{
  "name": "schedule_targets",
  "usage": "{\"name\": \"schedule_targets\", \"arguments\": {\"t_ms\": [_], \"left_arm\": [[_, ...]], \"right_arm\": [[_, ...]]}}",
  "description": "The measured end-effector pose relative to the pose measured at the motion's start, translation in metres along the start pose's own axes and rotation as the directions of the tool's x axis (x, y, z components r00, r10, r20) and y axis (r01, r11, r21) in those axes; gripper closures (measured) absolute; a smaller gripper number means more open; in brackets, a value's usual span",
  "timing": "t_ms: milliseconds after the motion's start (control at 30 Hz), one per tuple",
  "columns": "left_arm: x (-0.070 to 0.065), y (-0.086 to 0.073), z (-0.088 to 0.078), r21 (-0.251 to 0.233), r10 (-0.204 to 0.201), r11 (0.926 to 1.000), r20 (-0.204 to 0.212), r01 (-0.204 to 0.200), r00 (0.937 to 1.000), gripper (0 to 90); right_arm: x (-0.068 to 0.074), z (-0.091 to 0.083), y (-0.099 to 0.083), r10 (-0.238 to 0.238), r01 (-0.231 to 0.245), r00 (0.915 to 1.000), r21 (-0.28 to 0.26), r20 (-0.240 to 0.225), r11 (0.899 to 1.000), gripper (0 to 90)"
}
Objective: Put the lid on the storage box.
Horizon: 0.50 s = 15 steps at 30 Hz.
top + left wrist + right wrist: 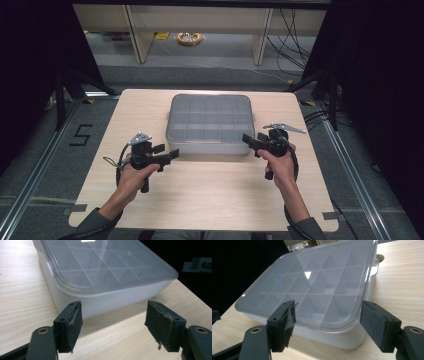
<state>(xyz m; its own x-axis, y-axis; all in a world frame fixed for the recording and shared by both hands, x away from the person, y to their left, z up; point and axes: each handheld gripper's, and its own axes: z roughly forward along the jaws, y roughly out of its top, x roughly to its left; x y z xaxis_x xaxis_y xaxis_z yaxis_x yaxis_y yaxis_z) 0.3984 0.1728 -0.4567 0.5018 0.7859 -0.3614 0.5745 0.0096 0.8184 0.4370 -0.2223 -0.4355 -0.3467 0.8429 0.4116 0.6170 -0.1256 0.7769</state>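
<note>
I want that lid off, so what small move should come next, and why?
Probably ease both grippers inward to the box's near corners. The left gripper and right gripper are open, flanking it without touching, and the clear lid is on.

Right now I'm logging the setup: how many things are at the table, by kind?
Compartment box, clear lid closed: 1
Handheld tongs: 2, the left tongs and the right tongs, both open
Total: 3
</note>
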Motion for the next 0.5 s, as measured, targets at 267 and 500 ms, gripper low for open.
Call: {"name": "schedule_targets", "arguments": {"t_ms": [267, 500], "left_arm": [[-0.005, -0.018, -0.010, 0.019, 0.042, 0.9989, 0.002, -0.042, 0.9991, 27.6], [-0.007, -0.027, -0.014, 0.029, 0.053, 0.9981, 0.016, -0.054, 0.9985, 26.7]], "right_arm": [[0.006, -0.003, -0.009, -0.065, 0.065, 0.9978, 0.017, -0.013, 0.998, 28.8], [0.011, -0.008, -0.016, -0.083, 0.083, 0.9966, 0.028, -0.002, 0.996, 28.2]]}}
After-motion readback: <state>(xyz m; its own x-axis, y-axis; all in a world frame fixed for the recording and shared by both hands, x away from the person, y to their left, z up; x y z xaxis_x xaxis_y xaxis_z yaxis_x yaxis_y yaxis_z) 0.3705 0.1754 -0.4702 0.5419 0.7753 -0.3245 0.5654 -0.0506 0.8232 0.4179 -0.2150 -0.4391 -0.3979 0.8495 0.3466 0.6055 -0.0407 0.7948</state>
